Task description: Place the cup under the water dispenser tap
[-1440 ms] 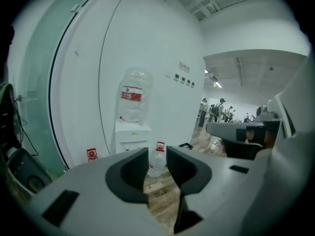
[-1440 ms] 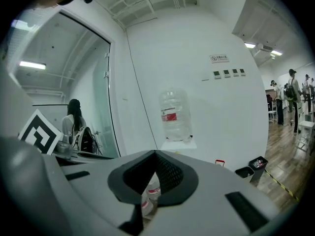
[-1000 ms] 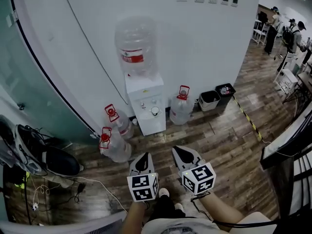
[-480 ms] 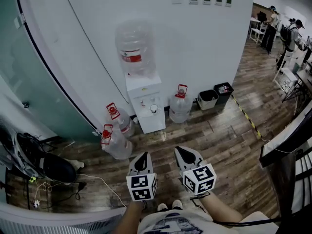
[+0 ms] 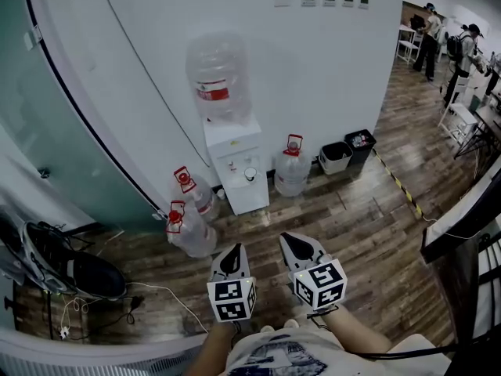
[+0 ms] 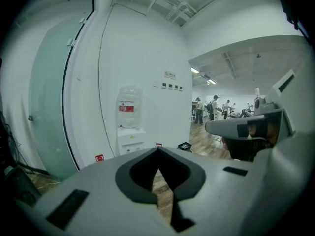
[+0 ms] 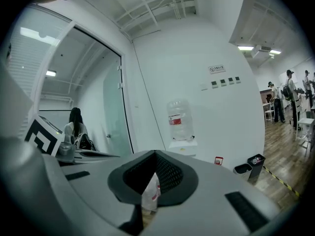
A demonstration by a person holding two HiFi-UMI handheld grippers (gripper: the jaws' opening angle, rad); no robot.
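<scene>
I have both tools low in the head view, side by side above the wood floor (image 5: 360, 233). They point toward the dispenser (image 5: 235, 149) against the white wall (image 5: 321, 69) and sit well apart from it. The left tool (image 5: 233, 249) is closed with nothing in it: in its own view the jaws meet at the tip and only floor shows through the slit below. The right tool (image 5: 286, 240) is closed and empty too. The white-and-red shape in its slit is a jug (image 7: 150, 193) standing on the floor beyond, not something gripped. The cup (image 5: 249, 174) sits in the dispenser's front recess, at the taps as far as I can tell; it is too small for me to place more exactly. A big clear bottle (image 5: 218, 73) with a red label stands on top of the dispenser. Two red-capped jugs stand on the floor left of the dispenser and a third jug (image 5: 291, 171) just to its right. Two bins (image 5: 337, 159) sit farther right along the wall, and people (image 5: 458, 49) stand far off at the right.
</scene>
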